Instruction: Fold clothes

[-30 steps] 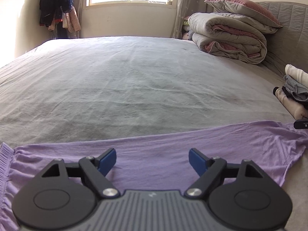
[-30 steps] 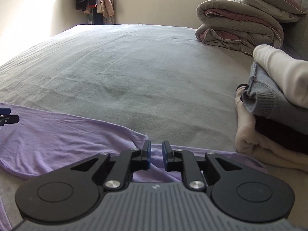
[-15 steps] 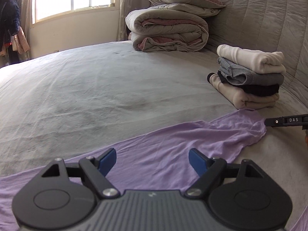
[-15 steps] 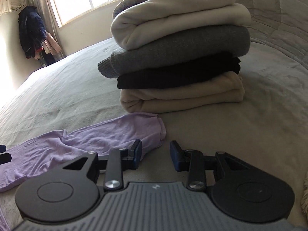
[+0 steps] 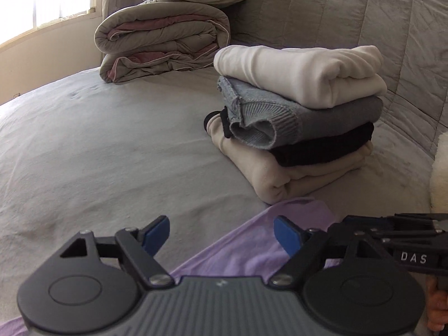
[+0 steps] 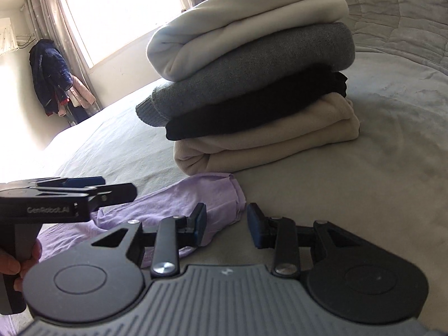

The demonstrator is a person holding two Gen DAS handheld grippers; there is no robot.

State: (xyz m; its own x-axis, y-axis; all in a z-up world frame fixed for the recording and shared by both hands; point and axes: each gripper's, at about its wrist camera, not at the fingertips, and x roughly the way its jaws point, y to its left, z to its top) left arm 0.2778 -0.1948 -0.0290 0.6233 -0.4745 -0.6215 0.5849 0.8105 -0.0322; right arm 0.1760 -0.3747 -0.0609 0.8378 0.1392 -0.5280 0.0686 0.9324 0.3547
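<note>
A lilac garment lies flat on the grey bed; its sleeve end reaches the foot of a stack of folded clothes. My left gripper is open and empty, low over the sleeve. My right gripper is open and empty, its left finger over the sleeve end, its right finger over bare sheet. Each gripper shows in the other's view: the right one at the left gripper's right, the left one at the right gripper's left.
The stack holds white, grey, black and beige folded pieces. A rolled duvet with pillows sits at the padded headboard. Coats hang in the corner by the window. Grey bed sheet spreads left.
Both grippers have swung right and closed in on the sleeve end by the stack. The right gripper's jaws have opened wider. The two grippers are now close together.
</note>
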